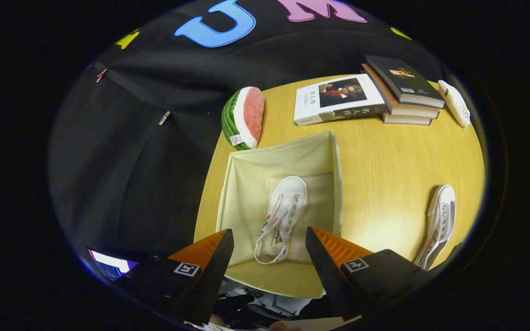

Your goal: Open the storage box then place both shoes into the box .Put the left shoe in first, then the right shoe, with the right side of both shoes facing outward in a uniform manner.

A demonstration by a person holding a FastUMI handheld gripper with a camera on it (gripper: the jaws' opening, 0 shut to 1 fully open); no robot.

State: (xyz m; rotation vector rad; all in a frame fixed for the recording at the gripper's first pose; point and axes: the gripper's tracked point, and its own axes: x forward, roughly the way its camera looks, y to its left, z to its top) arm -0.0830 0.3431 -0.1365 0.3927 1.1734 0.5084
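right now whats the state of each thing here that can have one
storage box: open, one shoe inside
shoe in box: lying on the bottom, between the fingers
second shoe: on the table, outside the box
gripper: open, holding nothing
books: closed, stacked

The tool has two wedge-shaped fingers that taper to narrow, straight-edged tips. Behind each finger sits a dark, blocky mount, and each mount carries a small square white tag printed with a black coded pattern.
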